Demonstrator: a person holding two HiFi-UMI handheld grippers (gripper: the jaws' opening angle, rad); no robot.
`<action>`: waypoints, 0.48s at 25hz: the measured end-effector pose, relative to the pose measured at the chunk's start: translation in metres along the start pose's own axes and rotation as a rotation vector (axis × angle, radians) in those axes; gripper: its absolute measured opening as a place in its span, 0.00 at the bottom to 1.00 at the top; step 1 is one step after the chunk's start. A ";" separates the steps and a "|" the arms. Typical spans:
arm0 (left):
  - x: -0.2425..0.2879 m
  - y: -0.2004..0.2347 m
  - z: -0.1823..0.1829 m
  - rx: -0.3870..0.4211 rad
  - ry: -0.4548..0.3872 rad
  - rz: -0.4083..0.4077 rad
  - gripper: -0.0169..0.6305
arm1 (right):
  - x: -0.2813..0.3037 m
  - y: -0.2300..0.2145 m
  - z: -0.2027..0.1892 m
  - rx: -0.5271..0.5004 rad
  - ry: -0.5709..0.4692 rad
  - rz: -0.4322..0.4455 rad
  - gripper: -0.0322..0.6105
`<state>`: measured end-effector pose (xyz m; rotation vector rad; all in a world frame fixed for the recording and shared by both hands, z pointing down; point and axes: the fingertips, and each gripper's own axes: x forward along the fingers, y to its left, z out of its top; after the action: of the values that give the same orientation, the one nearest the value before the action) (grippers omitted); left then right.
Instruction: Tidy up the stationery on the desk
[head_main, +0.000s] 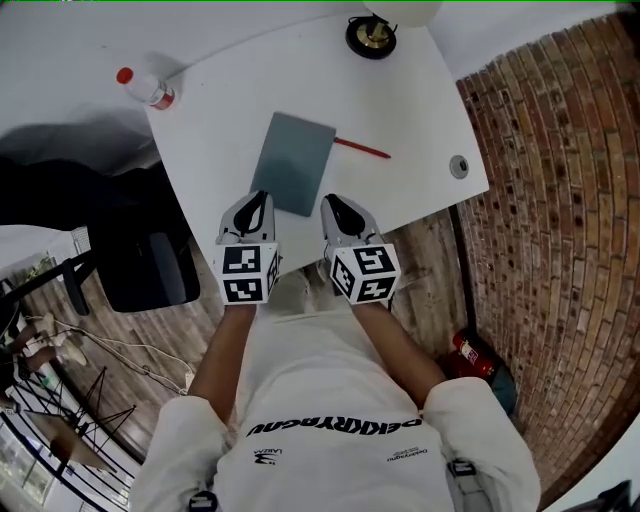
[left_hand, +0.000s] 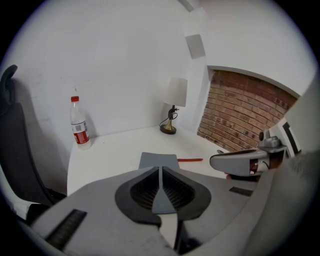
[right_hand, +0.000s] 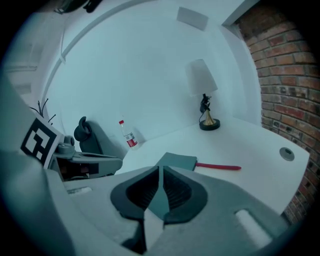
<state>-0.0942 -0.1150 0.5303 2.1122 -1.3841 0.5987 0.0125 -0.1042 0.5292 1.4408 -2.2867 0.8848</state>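
A grey notebook (head_main: 293, 162) lies flat on the white desk (head_main: 220, 120), with a red pen (head_main: 362, 148) just off its right edge. Both grippers hover at the desk's near edge, jaws closed together with nothing between them. My left gripper (head_main: 260, 198) sits by the notebook's near left corner, my right gripper (head_main: 331, 201) by its near right corner. From the left gripper (left_hand: 160, 171) the notebook (left_hand: 159, 160) and pen (left_hand: 190, 160) lie straight ahead. The right gripper (right_hand: 161, 172) also faces the notebook (right_hand: 176, 161) and pen (right_hand: 219, 167).
A water bottle with a red cap (head_main: 148, 88) stands at the desk's far left corner. A lamp base (head_main: 371, 37) is at the far edge and a cable grommet (head_main: 459, 166) near the right edge. A black chair (head_main: 145, 262) stands left; a brick wall (head_main: 560, 200) is right.
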 end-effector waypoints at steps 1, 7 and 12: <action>0.006 0.001 -0.002 -0.006 0.012 0.003 0.06 | 0.006 -0.003 -0.002 0.004 0.010 0.000 0.08; 0.037 0.017 -0.011 -0.022 0.072 0.025 0.17 | 0.039 -0.019 -0.016 0.046 0.065 -0.022 0.16; 0.064 0.034 -0.014 -0.032 0.111 0.034 0.20 | 0.059 -0.035 -0.029 0.085 0.105 -0.052 0.20</action>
<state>-0.1027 -0.1609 0.5875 2.0028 -1.3613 0.6921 0.0146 -0.1388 0.5954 1.4457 -2.1491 1.0284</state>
